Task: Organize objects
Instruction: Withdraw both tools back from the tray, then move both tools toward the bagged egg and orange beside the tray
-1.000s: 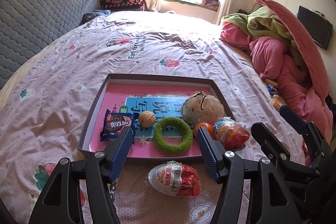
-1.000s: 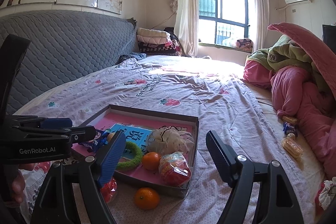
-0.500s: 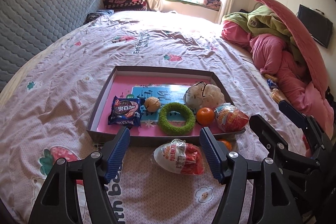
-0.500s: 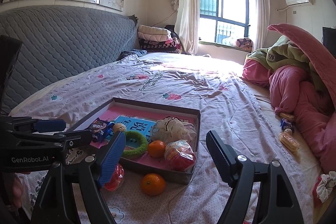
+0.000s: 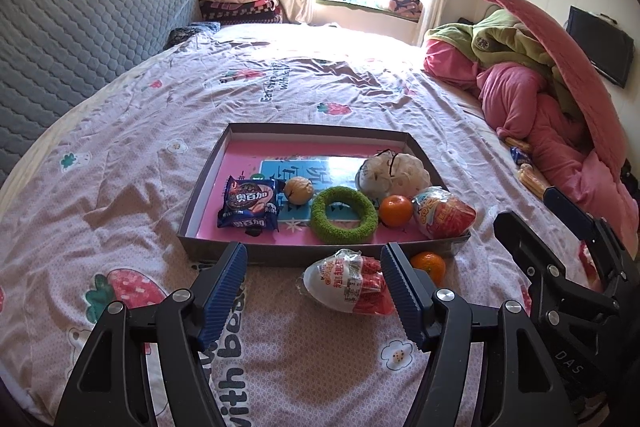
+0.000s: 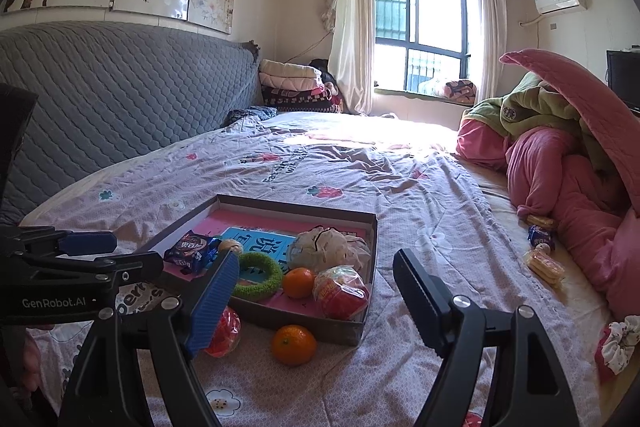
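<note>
Both grippers have been drawn back, jaws apart and empty; the egg-shaped snack (image 5: 347, 281), long axis crosswise, lies just ahead of the nearer left gripper (image 5: 314, 291).

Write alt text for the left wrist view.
An open left hand-held gripper hangs over a flowered bedspread, with a wrapped egg-shaped snack lying between its blue fingers and untouched. Just beyond, a shallow tray holds a cookie packet, walnut, green ring, orange and another wrapped snack; a second orange sits outside it.
</note>
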`<state>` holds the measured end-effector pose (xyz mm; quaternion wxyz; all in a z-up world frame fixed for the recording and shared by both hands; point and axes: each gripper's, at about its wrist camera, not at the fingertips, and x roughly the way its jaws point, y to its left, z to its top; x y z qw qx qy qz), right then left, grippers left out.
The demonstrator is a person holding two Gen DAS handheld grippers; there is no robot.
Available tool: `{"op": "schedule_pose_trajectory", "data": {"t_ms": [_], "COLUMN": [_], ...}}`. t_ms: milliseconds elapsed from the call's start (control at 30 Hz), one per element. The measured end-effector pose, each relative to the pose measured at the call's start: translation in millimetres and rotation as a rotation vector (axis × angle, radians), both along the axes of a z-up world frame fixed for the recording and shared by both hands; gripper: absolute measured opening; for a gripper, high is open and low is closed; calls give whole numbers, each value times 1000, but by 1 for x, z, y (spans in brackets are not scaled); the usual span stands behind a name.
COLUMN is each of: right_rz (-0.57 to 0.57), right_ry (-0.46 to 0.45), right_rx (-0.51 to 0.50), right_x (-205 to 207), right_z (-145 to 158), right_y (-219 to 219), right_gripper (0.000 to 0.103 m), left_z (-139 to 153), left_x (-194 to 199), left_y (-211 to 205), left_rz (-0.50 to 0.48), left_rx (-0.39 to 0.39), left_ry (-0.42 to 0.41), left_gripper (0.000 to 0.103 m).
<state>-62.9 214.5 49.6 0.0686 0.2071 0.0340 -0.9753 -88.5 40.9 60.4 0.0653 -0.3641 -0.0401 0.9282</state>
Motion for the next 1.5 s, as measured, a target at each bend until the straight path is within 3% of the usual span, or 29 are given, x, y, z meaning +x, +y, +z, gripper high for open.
{"op": "schedule_pose_trajectory", "data": {"t_ms": [1500], "right_rz": [-17], "right_ry": [-189], "right_rx": [64], "right_x": [18], "right_z": [-47], "right_y": [-1], "right_gripper": [80], "left_z": [-49], "left_x": [33], "left_y": [18], "left_rz": [-83], "left_rx": [-47], "left_ry": [-108], "left_gripper": [71]}}
